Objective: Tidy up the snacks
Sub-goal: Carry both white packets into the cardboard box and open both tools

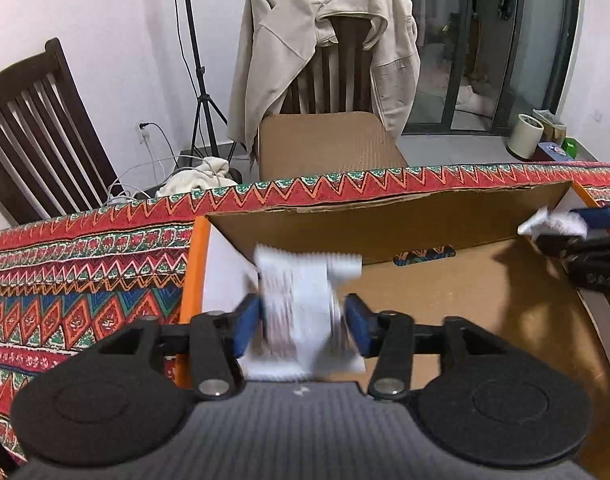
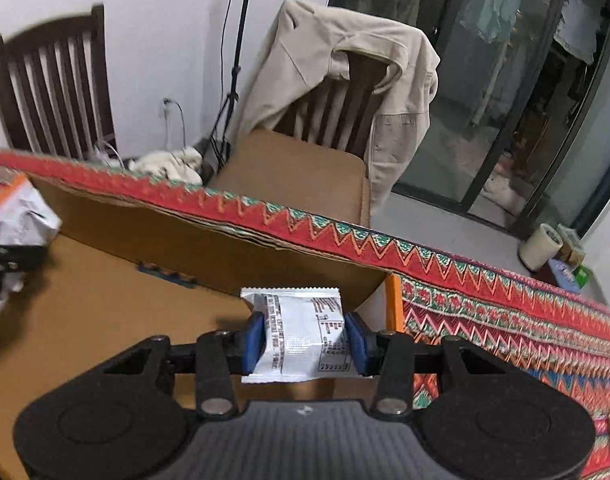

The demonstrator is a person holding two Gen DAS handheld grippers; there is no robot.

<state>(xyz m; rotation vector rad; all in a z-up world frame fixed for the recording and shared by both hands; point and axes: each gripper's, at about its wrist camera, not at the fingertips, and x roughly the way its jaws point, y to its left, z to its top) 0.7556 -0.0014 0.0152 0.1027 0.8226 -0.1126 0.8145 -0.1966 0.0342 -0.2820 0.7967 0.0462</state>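
An open cardboard box [image 1: 465, 300] lies on the patterned tablecloth [image 1: 65, 280]. My left gripper [image 1: 303, 320] hangs over the box's left end. A white printed snack packet [image 1: 301, 300] sits blurred between its blue pads [image 1: 247, 326], with a thin gap at the right pad, so it looks loose. My right gripper [image 2: 305, 340] is over the right end of the box [image 2: 105, 300], shut on a second white snack packet [image 2: 301, 332] whose printed side faces up. In the left wrist view the right gripper [image 1: 573, 232] shows at the right edge with its packet [image 1: 553, 224].
Beyond the table's far edge stands a wooden chair draped with a beige jacket [image 1: 325, 40], a cardboard sheet [image 1: 329, 144] on its seat. A second dark chair [image 1: 37, 120] stands at the left. The box has orange flaps [image 1: 193, 272]. A tripod, cables and a glass door are behind.
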